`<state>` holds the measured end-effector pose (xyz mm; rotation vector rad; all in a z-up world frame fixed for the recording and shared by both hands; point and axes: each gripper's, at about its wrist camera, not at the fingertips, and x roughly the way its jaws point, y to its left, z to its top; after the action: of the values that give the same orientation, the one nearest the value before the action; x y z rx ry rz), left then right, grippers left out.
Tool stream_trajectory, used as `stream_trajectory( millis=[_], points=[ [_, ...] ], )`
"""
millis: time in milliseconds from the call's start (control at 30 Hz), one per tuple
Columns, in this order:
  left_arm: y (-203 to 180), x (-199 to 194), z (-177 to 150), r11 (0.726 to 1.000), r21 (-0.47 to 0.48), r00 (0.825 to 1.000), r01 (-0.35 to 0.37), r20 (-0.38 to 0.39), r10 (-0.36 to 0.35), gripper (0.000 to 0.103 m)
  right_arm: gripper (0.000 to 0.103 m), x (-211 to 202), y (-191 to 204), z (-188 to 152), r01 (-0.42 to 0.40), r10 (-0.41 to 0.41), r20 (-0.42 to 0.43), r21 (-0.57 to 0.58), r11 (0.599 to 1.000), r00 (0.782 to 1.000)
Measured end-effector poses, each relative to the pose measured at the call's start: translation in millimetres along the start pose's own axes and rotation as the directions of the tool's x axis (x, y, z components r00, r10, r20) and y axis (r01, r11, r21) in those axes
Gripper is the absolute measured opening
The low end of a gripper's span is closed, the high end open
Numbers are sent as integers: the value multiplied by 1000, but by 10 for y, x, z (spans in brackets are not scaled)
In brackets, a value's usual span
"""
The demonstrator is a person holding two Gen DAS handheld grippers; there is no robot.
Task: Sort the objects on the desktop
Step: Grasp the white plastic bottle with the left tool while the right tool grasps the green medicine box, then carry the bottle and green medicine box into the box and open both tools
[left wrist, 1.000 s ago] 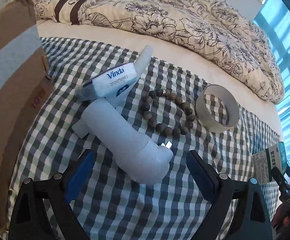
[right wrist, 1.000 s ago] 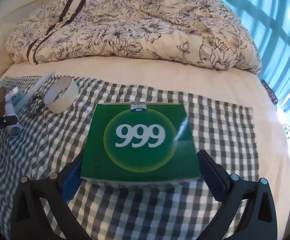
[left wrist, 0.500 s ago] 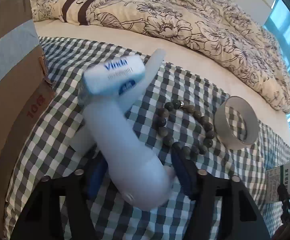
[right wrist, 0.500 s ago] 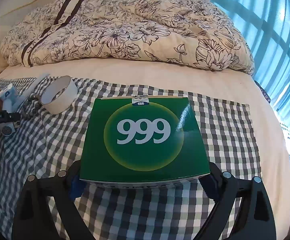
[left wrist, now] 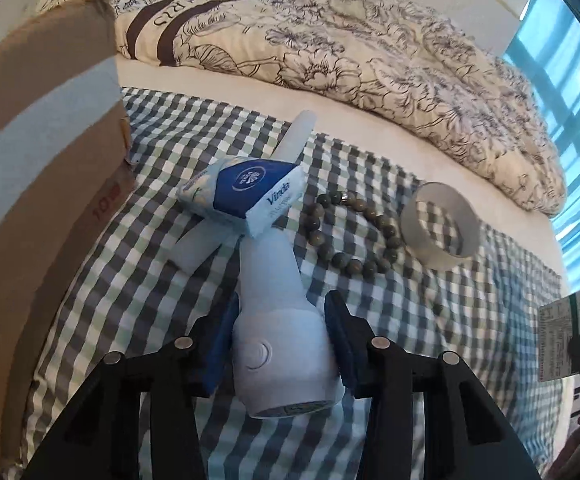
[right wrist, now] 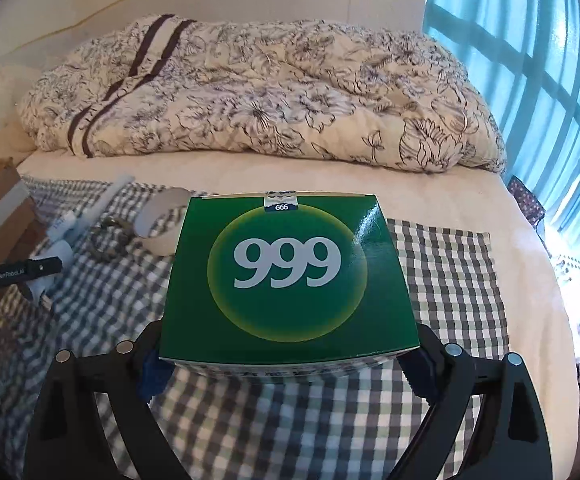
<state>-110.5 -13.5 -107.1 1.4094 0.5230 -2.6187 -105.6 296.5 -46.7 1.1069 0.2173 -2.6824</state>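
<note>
Left wrist: my left gripper [left wrist: 279, 336] clamps the white plastic device [left wrist: 277, 320] by its wide smooth end (rigid, slippery) on the checked cloth [left wrist: 129, 280]; right wrist: my right gripper [right wrist: 285, 360] pinches the light, crushable green 999 box [right wrist: 290, 276] by its sides.

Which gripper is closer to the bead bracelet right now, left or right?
Left. The left gripper grips the white device just beside the bead bracelet; the right gripper holds the green box further off across the checked cloth.
</note>
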Motion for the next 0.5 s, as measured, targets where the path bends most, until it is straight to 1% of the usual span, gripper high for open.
stream_trajectory(
  millis=[133,333,500],
  points=[
    [37,-245,-45,1000,-2,999,23,24,-23,45,92,-177,136,23,-29,30,28,-9,1000,999],
    [85,-641,-118,1000,7,996,30,84,-30,45,92,-476,360,69,-88,90,71,-31,996,993],
    [80,-932,-116,999,19,991,36,127,-38,45,92,-697,582,99,-120,126,101,-64,991,987]
  ],
)
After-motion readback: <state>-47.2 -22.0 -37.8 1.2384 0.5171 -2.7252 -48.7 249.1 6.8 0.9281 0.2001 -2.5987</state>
